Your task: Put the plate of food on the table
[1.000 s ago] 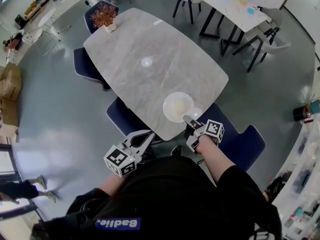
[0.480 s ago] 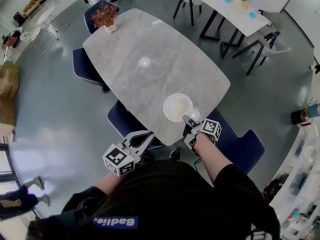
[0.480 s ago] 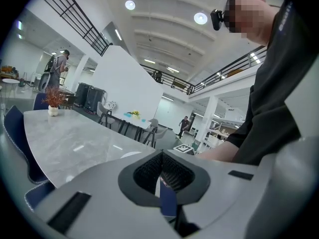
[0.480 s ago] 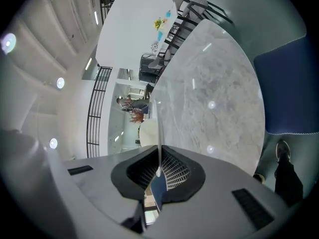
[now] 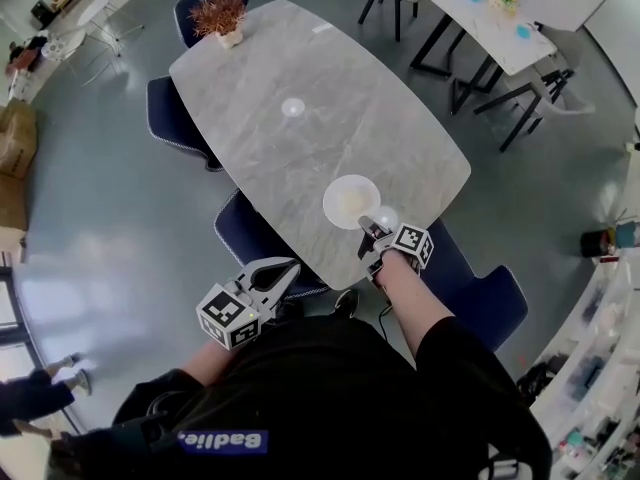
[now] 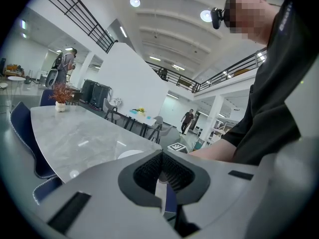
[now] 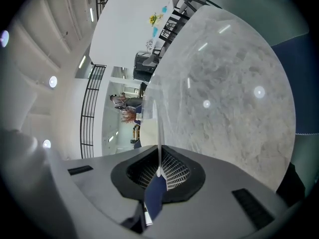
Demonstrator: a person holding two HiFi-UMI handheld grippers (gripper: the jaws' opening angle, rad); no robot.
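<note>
- Plate (image 5: 350, 200) sits over the near end of the desk (image 5: 300, 138), just inside the edge by the person. It is kept level, presumably so the pale food on it does not slide. I cannot tell whether its base touches the marble yet.
- Right gripper (image 5: 372, 236) reaches in from the desk's near edge and takes the plate by the rim nearest the body. This grip fits 1-handed carrying and leaves the underside free to land.
- In the right gripper view the plate (image 7: 157, 128) runs edge-on between the pads. The right gripper (image 7: 158, 171) is closed almost fully, pinching the thin rim.
- Left gripper (image 5: 283, 271) hangs off the desk's edge above a blue chair (image 5: 240, 236), playing no part. In its own view the left gripper (image 6: 160, 180) has its jaws together and holds nothing.
- Judgement: set-down is at or near completion, and release remains.
</note>
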